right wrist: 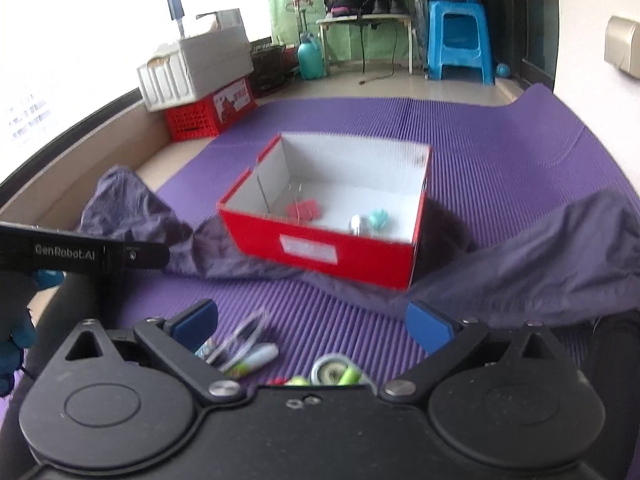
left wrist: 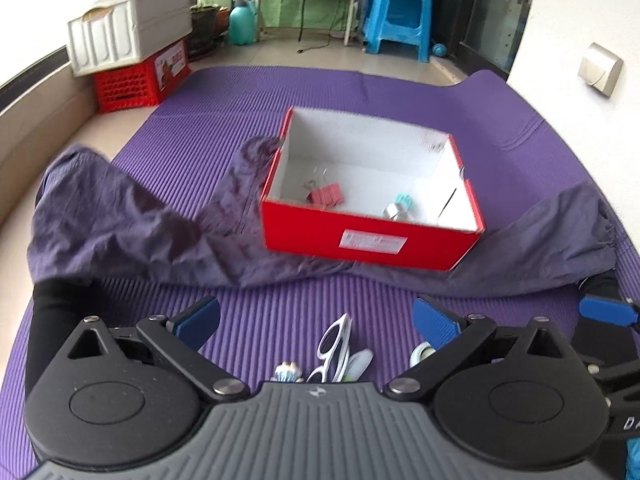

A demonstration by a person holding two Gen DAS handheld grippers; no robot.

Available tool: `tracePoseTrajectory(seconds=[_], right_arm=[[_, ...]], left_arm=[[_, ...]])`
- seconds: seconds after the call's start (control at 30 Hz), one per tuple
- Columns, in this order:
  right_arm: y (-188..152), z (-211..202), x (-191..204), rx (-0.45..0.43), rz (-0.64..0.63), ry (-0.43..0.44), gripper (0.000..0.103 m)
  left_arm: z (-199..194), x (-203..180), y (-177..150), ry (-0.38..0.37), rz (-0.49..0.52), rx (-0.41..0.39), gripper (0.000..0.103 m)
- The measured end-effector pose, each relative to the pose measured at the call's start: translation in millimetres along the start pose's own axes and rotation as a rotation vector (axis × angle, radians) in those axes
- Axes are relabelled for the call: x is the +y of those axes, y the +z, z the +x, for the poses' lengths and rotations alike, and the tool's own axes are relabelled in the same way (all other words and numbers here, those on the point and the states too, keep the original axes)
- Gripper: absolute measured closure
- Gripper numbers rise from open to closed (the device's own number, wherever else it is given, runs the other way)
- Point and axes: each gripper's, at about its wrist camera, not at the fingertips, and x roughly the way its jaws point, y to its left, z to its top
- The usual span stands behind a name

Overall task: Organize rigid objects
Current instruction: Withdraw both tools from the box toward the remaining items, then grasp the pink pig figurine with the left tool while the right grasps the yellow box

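A red box point(left wrist: 372, 240) with a white inside stands on the purple mat point(left wrist: 280, 92); it shows in the right wrist view too point(right wrist: 320, 248). In it lie a pink binder clip point(left wrist: 326, 196) and a teal-and-silver piece point(left wrist: 398, 208). My left gripper point(left wrist: 316, 322) is open and empty, above white glasses point(left wrist: 334, 348), a small figurine point(left wrist: 286, 372) and a tape roll point(left wrist: 422, 354) on the mat. My right gripper point(right wrist: 314, 322) is open and empty, above glasses point(right wrist: 240, 340), a marker point(right wrist: 256, 356) and a tape roll point(right wrist: 332, 370).
Grey-purple trousers point(left wrist: 132, 232) lie across the mat around the box. A white crate on a red crate point(left wrist: 136, 80) stands far left. A blue stool point(left wrist: 400, 20), a teal spray bottle point(left wrist: 242, 20) and a low table stand behind. A wall is on the right.
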Motion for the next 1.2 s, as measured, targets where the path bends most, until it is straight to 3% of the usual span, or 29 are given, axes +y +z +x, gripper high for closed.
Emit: tracePoseTrajectory(seconds=[0.33,0.63,1.2], right_arm=[[-52.6,21.1,3.8,0.114,0.047,-0.003,0.002],[-74.0,42.4,4.6,0.21,0.08,0.023,0.004],[-91.1,77.1,8.8,0.321,0.096,0.015,0.01]], left_arm=[[39.3,22.9,-41.0,0.046,-0.053,0.109,0.0],[89.8,49.6,-65.8,0.068,-0.093,0.253,0.0],[136.9,63.0,-80.0,0.087,-0.108,0.342,0.0]])
